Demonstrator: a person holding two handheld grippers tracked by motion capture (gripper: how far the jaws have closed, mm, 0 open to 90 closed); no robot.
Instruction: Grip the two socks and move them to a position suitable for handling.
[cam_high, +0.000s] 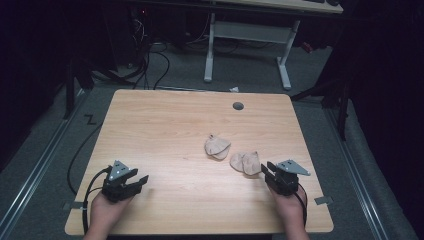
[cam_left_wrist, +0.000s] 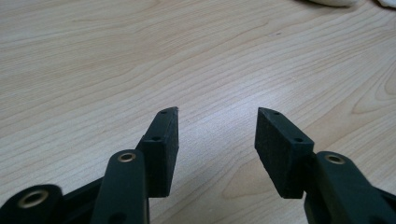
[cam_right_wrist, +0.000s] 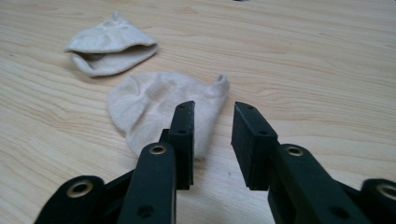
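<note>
Two small beige socks lie right of the middle of the wooden table (cam_high: 165, 125). The farther sock (cam_high: 217, 146) (cam_right_wrist: 112, 44) gapes at its mouth. The nearer sock (cam_high: 246, 162) (cam_right_wrist: 154, 109) lies flat just in front of my right gripper (cam_high: 268, 169) (cam_right_wrist: 214, 106). That gripper is open, its jaws low over the sock's near edge, and the pads press on nothing. My left gripper (cam_high: 141, 181) (cam_left_wrist: 217, 112) is at the front left, open over bare wood, with a pale sock edge (cam_left_wrist: 329, 2) far ahead of it.
A round cable hole (cam_high: 238, 106) sits near the table's far edge. Beyond the table stand a white desk frame (cam_high: 247, 45) and loose cables (cam_high: 150, 65) on the dark floor. A hand holds each gripper at the front edge.
</note>
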